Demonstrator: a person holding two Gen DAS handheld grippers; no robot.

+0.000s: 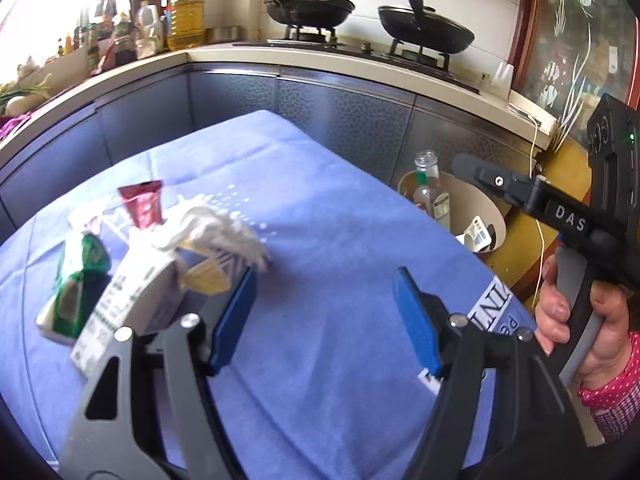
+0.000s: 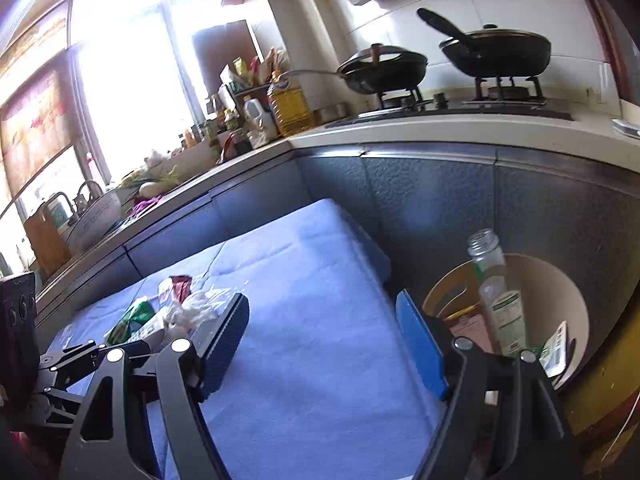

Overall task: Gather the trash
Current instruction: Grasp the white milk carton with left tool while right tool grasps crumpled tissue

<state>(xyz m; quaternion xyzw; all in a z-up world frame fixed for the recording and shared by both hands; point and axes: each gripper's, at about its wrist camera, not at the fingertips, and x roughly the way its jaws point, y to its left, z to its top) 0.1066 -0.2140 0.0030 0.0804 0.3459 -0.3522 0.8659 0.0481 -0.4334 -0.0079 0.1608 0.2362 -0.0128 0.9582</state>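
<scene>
A pile of trash lies on the blue cloth (image 1: 320, 216): a white carton (image 1: 132, 300), a green packet (image 1: 76, 280), a red wrapper (image 1: 144, 204) and crumpled white tissue (image 1: 212, 232). My left gripper (image 1: 326, 292) is open and empty, its left finger beside the carton. A beige bin (image 2: 560, 300) right of the cloth holds a clear glass bottle (image 2: 496, 292) and a packet (image 2: 556, 348). My right gripper (image 2: 324, 320) is open and empty over the cloth beside the bin; it also shows in the left wrist view (image 1: 500, 184). The pile also shows in the right wrist view (image 2: 176, 312).
A kitchen counter (image 1: 360, 68) wraps behind the cloth, with two black pans (image 1: 312, 8) on a stove and oil bottles (image 1: 184, 20) in the corner. A white cable (image 1: 540, 240) hangs near the bin. A sink (image 2: 92, 216) is at the far left.
</scene>
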